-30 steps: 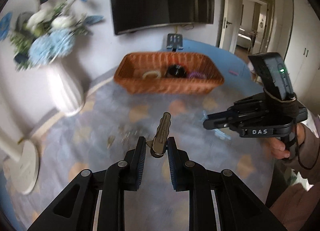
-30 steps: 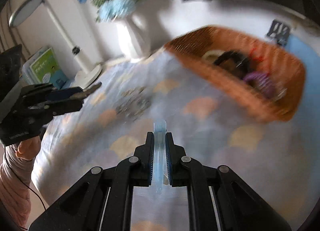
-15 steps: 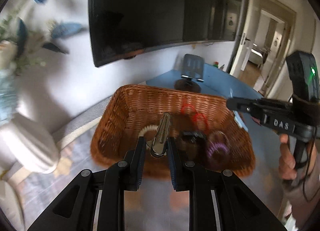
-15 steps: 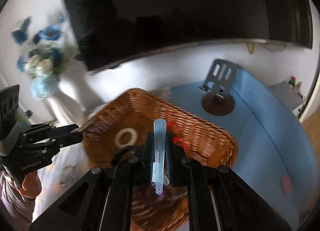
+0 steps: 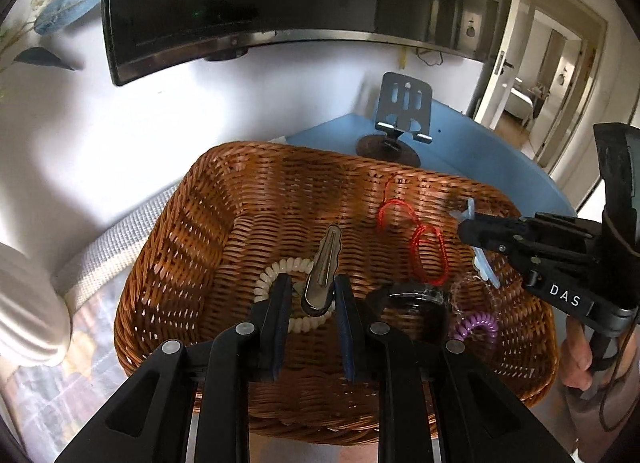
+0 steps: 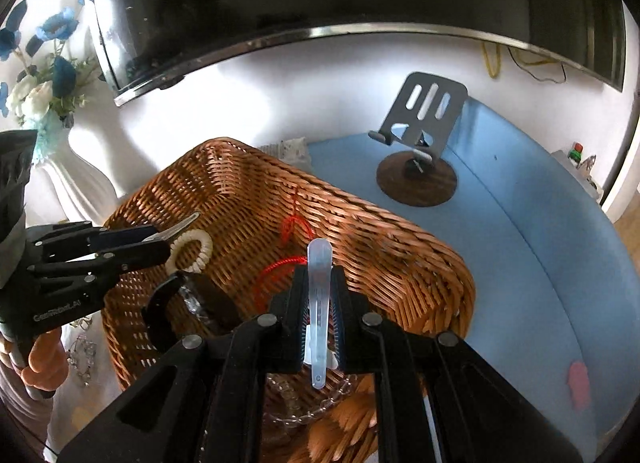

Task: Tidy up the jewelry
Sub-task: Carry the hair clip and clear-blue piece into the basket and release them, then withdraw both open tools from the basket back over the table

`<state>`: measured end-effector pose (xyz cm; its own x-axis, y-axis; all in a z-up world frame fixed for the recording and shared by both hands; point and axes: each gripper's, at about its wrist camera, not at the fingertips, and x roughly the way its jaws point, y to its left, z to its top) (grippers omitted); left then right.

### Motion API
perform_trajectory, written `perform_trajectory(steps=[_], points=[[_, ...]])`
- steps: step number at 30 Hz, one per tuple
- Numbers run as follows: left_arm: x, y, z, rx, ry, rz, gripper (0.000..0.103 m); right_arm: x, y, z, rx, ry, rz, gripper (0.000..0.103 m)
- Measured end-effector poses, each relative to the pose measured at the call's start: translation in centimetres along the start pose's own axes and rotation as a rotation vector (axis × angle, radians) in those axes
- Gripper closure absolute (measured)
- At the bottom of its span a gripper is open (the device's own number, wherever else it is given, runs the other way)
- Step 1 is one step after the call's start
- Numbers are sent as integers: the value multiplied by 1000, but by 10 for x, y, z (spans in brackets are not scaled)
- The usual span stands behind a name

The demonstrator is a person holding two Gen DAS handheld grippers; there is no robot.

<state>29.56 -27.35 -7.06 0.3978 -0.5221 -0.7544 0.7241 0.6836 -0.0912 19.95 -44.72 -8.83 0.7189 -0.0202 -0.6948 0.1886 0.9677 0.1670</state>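
— Basket's under both grippers now; a second ago they were out over the tablecloth.

— So the drop's close. Left gripper (image 5: 310,295) clamps a metal duckbill hair clip (image 5: 322,269), right gripper (image 6: 320,303) a translucent pale-blue clip (image 6: 319,295).

— And the brown wicker basket (image 5: 180,247) already holds a cream coil tie (image 5: 280,269), red cord (image 5: 428,247), purple coil (image 5: 476,323).

Silver hair clip (image 5: 322,269) and translucent blue clip (image 6: 319,303) held above wicker basket (image 5: 192,231).

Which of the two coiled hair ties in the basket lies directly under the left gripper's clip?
The cream coiled hair tie, lying below the metal clip in the left gripper. The purple one lies farther right, beside the dark bracelet.
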Motion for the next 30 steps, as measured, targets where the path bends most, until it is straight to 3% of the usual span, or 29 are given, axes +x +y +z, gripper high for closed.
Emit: perform_trajectory(steps=[4,9,14,17,21,25,30], points=[[-9,6,-3,-40,7,-33,76,-3,-16,2,83,2,56,86],[-40,7,-8,-34,-39,-3,68,-20,-22,5,128,-23,93,76],[-91,9,-22,-37,-88,31,67,-53,1,2,99,-40,141,75],[-124,10,-34,-37,-122,57,62,-79,28,-3,46,-62,169,69],[-172,13,-62,-65,-169,56,59,-110,64,-26,-1,-94,223,65],[-207,21,-102,-94,-194,81,56,-116,93,-61,-3,-101,292,63],[-224,42,-147,-165,-176,94,56,-87,129,-104,12,-2,389,63]])
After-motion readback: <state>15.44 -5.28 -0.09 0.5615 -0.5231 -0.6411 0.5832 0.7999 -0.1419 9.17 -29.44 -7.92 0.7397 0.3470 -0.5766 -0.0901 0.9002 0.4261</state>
